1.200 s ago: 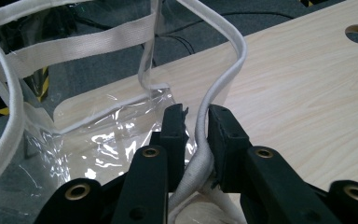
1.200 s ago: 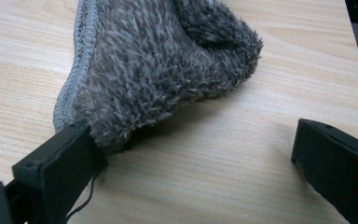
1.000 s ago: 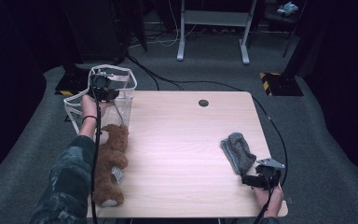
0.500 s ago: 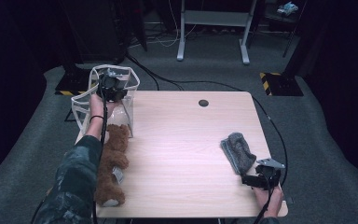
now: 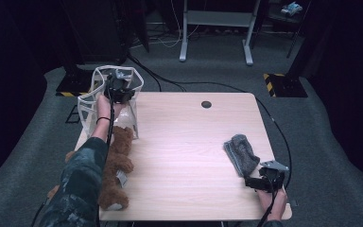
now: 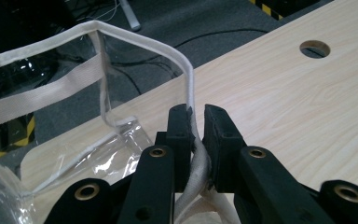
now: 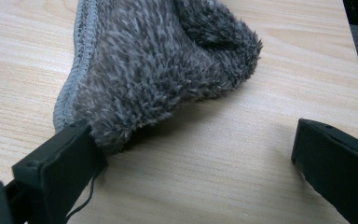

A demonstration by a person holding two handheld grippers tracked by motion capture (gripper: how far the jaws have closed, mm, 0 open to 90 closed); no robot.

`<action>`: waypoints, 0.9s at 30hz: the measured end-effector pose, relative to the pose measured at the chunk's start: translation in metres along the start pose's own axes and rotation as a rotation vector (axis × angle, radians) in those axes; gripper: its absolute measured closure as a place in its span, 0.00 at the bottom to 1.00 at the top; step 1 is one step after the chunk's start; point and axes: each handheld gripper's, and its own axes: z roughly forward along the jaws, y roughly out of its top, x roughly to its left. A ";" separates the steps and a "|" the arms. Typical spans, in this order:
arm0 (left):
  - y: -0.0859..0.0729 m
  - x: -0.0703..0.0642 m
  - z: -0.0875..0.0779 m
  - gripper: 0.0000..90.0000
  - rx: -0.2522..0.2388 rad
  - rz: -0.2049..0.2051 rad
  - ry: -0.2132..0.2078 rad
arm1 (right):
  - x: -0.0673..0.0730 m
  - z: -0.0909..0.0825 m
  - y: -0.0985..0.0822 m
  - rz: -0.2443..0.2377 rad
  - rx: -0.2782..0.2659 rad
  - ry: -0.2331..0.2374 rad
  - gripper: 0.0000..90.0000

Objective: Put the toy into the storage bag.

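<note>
A clear plastic bag with white fabric trim stands at the table's far left corner. My left gripper is shut on its white rim, which runs up between the two black jaws in the left gripper view. A brown teddy bear lies on the table's left side beside the person's left forearm. A folded grey fuzzy cloth lies at the right front. My right gripper rests just in front of it, jaws wide open; the cloth touches its left jaw and nothing is gripped.
The wooden table has a round cable hole near its far edge. Cables trail over the grey carpet behind it. A white desk frame stands at the back, and dark equipment stands at the far left.
My left gripper has moved to the right along the far edge, drawing the bag's rim with it. The right gripper and the cloth have stayed in place.
</note>
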 end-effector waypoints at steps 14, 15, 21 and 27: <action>0.012 -0.025 0.011 0.90 -0.035 0.038 -0.052 | 0.000 0.000 0.000 -0.001 -0.001 -0.003 0.01; 0.013 -0.028 0.011 0.90 -0.032 0.040 -0.057 | 0.000 0.000 0.000 -0.001 -0.002 -0.003 0.01; 0.019 -0.040 0.015 0.90 -0.036 0.071 -0.081 | 0.000 0.000 0.000 -0.001 -0.002 -0.003 0.01; 0.023 -0.049 0.018 0.90 -0.044 0.082 -0.099 | 0.000 0.000 0.000 -0.004 -0.003 -0.003 0.02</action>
